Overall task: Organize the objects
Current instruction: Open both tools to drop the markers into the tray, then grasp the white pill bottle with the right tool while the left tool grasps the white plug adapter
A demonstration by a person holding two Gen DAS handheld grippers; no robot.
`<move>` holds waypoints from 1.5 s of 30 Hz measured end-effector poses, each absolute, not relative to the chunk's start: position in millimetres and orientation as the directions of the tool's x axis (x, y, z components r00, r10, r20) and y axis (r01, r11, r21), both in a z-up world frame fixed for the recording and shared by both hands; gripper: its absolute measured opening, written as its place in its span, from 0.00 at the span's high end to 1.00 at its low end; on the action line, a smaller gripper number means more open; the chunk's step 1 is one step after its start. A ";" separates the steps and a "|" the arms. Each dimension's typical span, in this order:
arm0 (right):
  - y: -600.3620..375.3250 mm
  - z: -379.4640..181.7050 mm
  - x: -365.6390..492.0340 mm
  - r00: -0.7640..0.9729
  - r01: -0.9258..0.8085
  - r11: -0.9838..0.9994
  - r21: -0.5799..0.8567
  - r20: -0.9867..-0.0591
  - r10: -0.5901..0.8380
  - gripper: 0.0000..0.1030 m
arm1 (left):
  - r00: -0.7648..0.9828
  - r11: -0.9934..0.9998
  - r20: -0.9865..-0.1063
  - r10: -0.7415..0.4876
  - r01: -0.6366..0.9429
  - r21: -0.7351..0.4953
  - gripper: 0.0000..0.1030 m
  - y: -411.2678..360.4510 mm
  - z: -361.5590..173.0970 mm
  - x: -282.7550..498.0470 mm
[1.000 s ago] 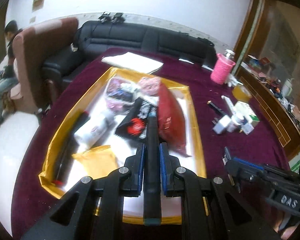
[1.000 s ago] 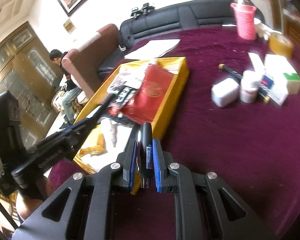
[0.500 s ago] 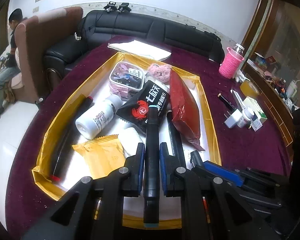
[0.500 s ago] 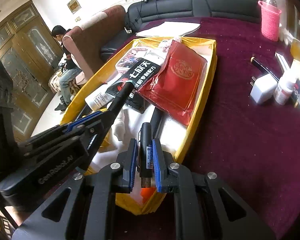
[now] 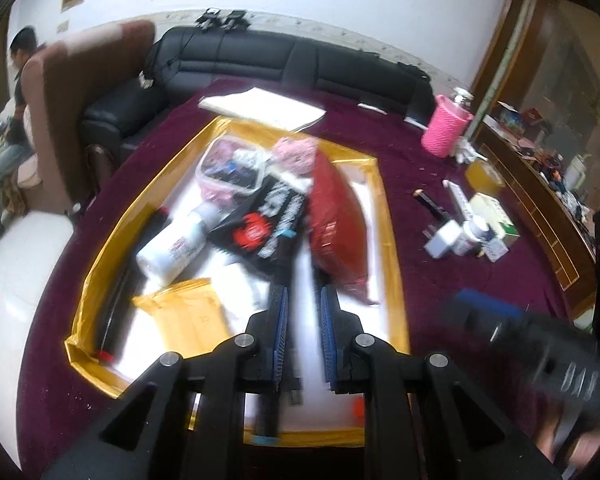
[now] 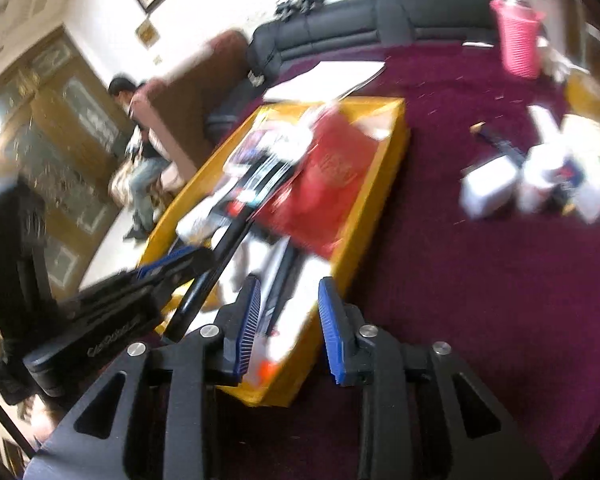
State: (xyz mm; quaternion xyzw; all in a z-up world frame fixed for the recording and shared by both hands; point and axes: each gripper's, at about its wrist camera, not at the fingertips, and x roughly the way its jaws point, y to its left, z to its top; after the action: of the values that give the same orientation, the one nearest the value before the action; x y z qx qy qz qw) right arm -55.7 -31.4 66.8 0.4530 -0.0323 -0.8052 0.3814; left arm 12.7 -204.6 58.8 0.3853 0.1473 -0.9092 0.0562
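A gold-rimmed tray (image 5: 388, 240) on the maroon cloth holds a red pouch (image 5: 336, 232), a black snack packet (image 5: 272, 228), a white bottle (image 5: 172, 244), a yellow packet (image 5: 184, 312) and a clear box (image 5: 232, 168). My left gripper (image 5: 304, 300) hovers over the tray's near end. It is shut on a black pen (image 6: 220, 256) that sits askew in the jaws; the picture is blurred. My right gripper (image 6: 288, 292) is over the tray's near right corner (image 6: 380, 200), its jaws opening and gripping nothing. A dark marker with an orange end (image 6: 280, 280) lies in the tray beneath them.
Right of the tray lie a white charger (image 5: 442, 238), a small bottle (image 5: 474, 232), a box (image 5: 496, 216) and a pen (image 5: 430, 202). A pink cup (image 5: 446, 132) and papers (image 5: 260, 108) sit farther back. Beyond are a black sofa and a seated person (image 5: 8, 148).
My right jaws have opened and the marker they held now lies in the tray. The pen in my left gripper has tilted. Both views have shifted and blurred.
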 end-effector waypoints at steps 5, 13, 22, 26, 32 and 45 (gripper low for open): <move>40.2 79.8 -93.9 -0.420 0.453 -0.776 0.438 -0.663 -0.619 0.56 | -0.718 -0.985 -0.696 0.015 0.107 -0.132 0.42 -156.5 75.9 -7.4; 119.7 41.6 -135.6 -0.507 0.279 -0.809 0.518 -0.636 -0.582 0.56 | -0.676 -0.987 -0.736 -0.042 -0.086 0.135 0.42 -62.0 66.9 -80.2; 142.8 30.3 -146.1 -0.458 0.208 -0.737 0.643 -0.602 -0.654 0.56 | -0.596 -0.944 -0.784 -0.173 -0.126 0.304 0.42 -28.3 28.7 -163.0; 144.3 29.7 -147.7 -0.455 0.199 -0.724 0.661 -0.592 -0.665 0.56 | -0.570 -0.940 -0.804 -0.167 -0.153 0.304 0.43 -19.8 10.2 -177.2; 149.9 29.4 -150.4 -0.492 0.205 -0.754 0.625 -0.600 -0.631 0.56 | -0.530 -0.991 -0.843 -0.095 -0.032 0.132 0.63 -40.4 5.6 -162.8; 107.0 29.7 -144.4 -0.499 0.293 -0.852 0.433 -0.691 -0.523 0.56 | -0.600 -0.996 -0.799 0.043 0.040 -0.083 0.66 -45.7 7.1 -70.5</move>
State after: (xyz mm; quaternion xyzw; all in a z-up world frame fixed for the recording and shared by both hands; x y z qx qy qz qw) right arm -144.4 107.0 29.7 0.4402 -0.1304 -0.8558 0.2384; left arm -70.5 -45.7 7.1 0.4473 0.0461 -0.8932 -0.0007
